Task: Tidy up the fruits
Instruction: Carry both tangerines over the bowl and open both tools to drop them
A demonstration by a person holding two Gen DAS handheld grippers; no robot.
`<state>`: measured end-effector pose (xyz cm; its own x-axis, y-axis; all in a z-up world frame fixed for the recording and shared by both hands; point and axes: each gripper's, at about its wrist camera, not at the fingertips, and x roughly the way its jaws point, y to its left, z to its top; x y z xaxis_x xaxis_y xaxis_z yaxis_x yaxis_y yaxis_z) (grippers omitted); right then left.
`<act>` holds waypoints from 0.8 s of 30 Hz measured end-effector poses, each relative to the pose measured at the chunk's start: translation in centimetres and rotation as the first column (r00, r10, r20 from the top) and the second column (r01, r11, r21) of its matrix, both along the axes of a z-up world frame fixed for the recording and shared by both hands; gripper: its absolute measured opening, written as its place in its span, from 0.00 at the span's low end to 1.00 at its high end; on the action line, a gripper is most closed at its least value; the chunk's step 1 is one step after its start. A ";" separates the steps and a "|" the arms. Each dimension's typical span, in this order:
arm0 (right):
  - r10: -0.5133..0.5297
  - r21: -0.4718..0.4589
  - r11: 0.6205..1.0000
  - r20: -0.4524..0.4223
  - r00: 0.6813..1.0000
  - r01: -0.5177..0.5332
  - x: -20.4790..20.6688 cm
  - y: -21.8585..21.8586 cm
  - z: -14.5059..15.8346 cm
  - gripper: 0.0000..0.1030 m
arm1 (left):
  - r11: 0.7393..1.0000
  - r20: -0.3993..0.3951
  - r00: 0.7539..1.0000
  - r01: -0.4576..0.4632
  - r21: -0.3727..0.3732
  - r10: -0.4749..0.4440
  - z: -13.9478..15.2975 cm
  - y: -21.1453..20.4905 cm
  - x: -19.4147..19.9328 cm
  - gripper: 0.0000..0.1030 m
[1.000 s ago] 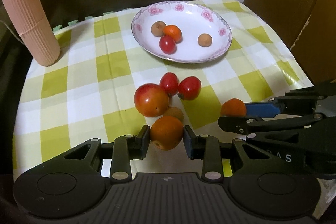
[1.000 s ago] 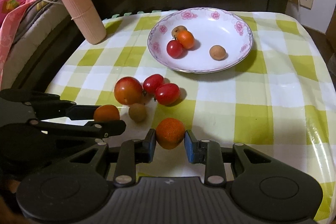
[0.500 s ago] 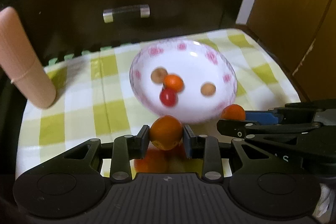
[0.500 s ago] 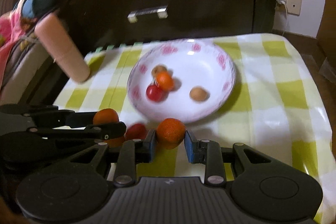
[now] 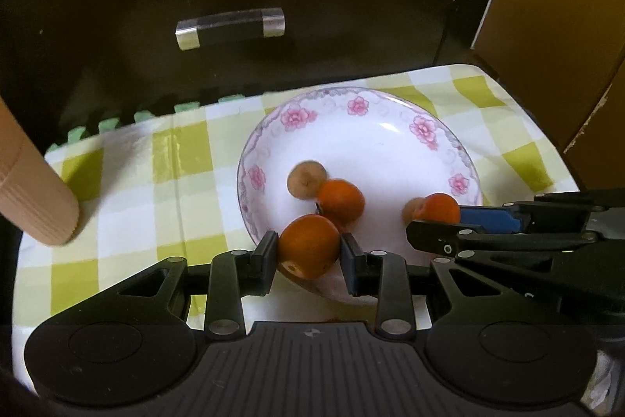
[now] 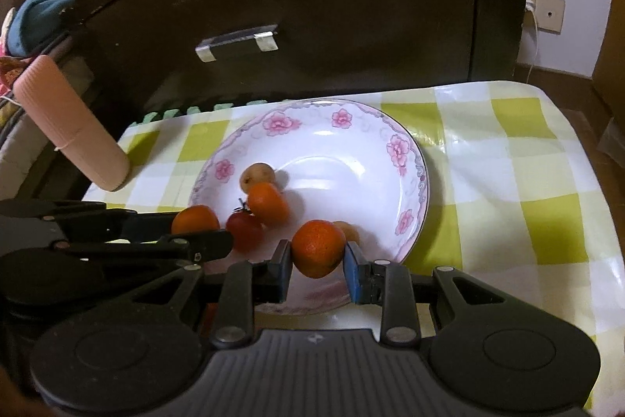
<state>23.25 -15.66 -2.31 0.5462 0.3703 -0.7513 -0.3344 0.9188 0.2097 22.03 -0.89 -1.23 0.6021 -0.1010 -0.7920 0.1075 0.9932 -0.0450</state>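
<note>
A white plate [image 5: 390, 143] with pink flowers on its rim [image 6: 398, 151] sits on the checked cloth. It holds a brown fruit [image 5: 306, 179], an orange one [image 5: 340, 200], a red one [image 6: 244, 230] and another brown one [image 6: 347, 229]. My left gripper [image 5: 309, 253] is shut on an orange fruit [image 5: 309, 246] over the plate's near left rim. My right gripper [image 6: 318, 260] is shut on an orange fruit [image 6: 318, 247] over the plate's near side. Each gripper shows in the other's view, the right one [image 5: 449, 217] and the left one [image 6: 195, 225].
A pink ribbed cylinder [image 5: 31, 190] stands at the table's left; it also shows in the right wrist view [image 6: 70, 127]. A dark cabinet with a metal handle [image 5: 230, 26] stands just behind the table. The table edge drops off on the right [image 6: 578, 151].
Both grippers have lifted their orange fruits off the cloth and carried them forward over the plate. The fruits left on the cloth have dropped out of view.
</note>
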 end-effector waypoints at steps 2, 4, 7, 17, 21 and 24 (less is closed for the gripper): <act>-0.003 0.009 1.000 0.001 1.000 0.003 0.4 -0.1 -0.2 0.28 | 1.000 -0.001 1.000 -0.004 -0.010 0.004 0.0 0.1 0.3 0.39; -0.002 0.013 1.000 0.007 1.000 0.002 0.8 -0.1 -0.2 0.28 | 0.999 -0.009 1.000 -0.010 -0.031 0.010 -0.2 0.4 0.7 0.39; -0.001 0.034 0.999 0.008 1.000 0.001 1.2 -0.2 -0.2 0.28 | 0.999 -0.007 1.000 -0.015 -0.033 0.015 -0.2 0.5 0.8 0.40; -0.016 0.061 0.998 0.017 1.000 0.015 1.4 -0.3 -0.1 0.28 | 0.998 -0.003 0.999 -0.041 -0.044 0.041 0.1 0.9 1.0 0.47; -0.020 0.072 0.997 0.021 1.000 0.019 1.4 -0.5 0.2 0.29 | 0.997 0.005 0.999 -0.053 -0.049 0.053 0.4 1.1 1.0 0.51; -0.024 0.079 0.997 0.024 0.999 0.022 1.4 -0.6 0.4 0.32 | 0.997 0.011 0.998 -0.057 -0.056 0.058 0.6 1.2 1.0 0.52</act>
<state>24.68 -16.28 -1.92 0.5732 0.4152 -0.7065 -0.3193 0.9072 0.2741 23.01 0.30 -0.58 0.6179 -0.1094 -0.7786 0.0512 0.9938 -0.0990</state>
